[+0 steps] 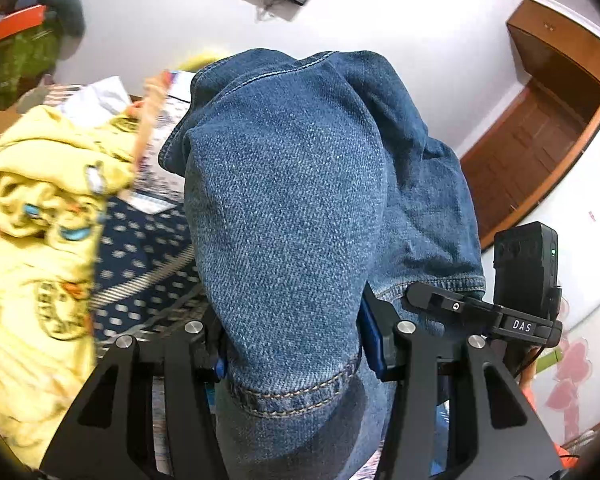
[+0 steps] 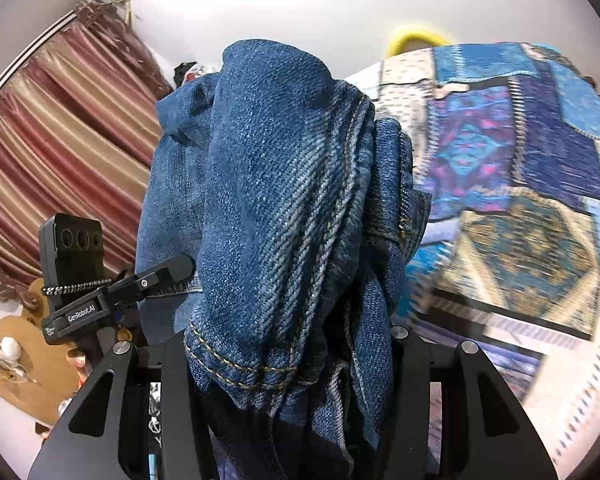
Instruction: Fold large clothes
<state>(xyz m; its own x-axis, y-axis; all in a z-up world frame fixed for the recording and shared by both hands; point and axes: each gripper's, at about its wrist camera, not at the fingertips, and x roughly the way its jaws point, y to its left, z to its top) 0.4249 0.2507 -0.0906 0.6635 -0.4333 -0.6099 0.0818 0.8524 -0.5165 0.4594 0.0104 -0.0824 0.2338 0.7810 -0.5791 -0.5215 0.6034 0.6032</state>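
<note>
A pair of blue denim jeans is bunched up and held in the air, filling the middle of both views. My left gripper is shut on a hemmed fold of the jeans, which drapes over and hides its fingertips. My right gripper is shut on another stitched edge of the same jeans, its fingertips buried in denim. The right gripper shows at the right of the left wrist view; the left gripper shows at the left of the right wrist view.
A yellow printed garment lies bunched at the left on a navy dotted bedspread. A blue patchwork quilt covers the bed at the right. Striped red curtains hang at the left. A wooden door stands behind.
</note>
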